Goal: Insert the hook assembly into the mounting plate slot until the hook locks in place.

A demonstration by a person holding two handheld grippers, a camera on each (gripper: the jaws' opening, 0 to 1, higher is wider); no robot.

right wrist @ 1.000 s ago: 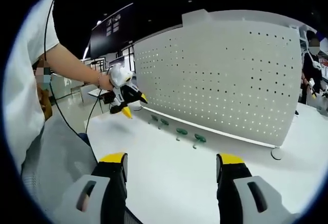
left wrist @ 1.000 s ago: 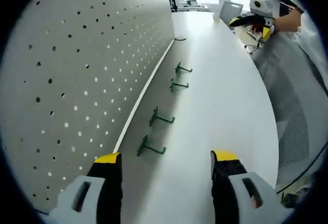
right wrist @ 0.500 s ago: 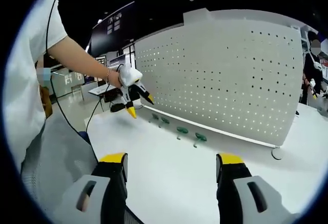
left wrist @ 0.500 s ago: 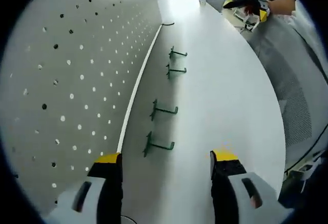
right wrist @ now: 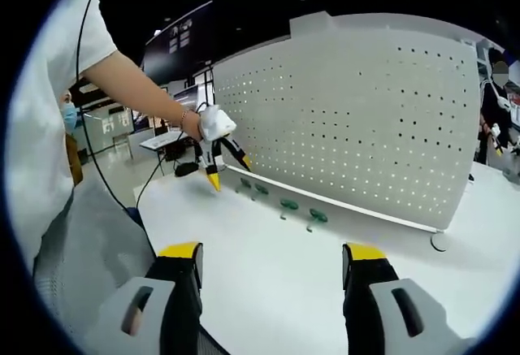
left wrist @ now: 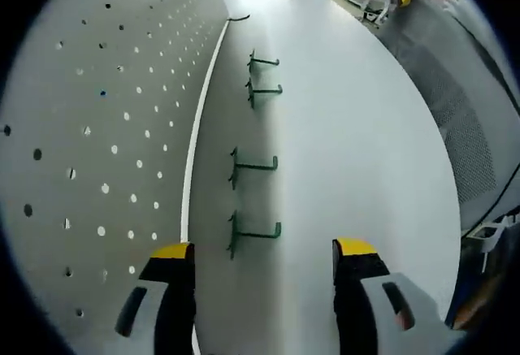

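Here four green hooks lie in a row on the white table [left wrist: 357, 127], all close to the foot of the pegboard [left wrist: 106, 111]. In the left gripper view the nearest hook [left wrist: 252, 233] sits just ahead of the left gripper [left wrist: 264, 270], whose yellow-tipped jaws stand apart with nothing between them. The second hook [left wrist: 252, 165] lies a little further along the pegboard, and the third hook [left wrist: 264, 92] and fourth hook [left wrist: 262, 62] sit close together beyond it. Each one points its long arm away from the pegboard, across the table. None of them is in a hole of the pegboard.

In the right gripper view the right gripper [right wrist: 272, 270] hovers over the table well away from the pegboard [right wrist: 357, 119], jaws spread and empty. The same hooks [right wrist: 288, 205] show there as small green shapes along the foot of the pegboard. The left gripper [right wrist: 226, 170] shows there too, held in the person's hand [right wrist: 213, 122], its tips angled down towards the end of the row.
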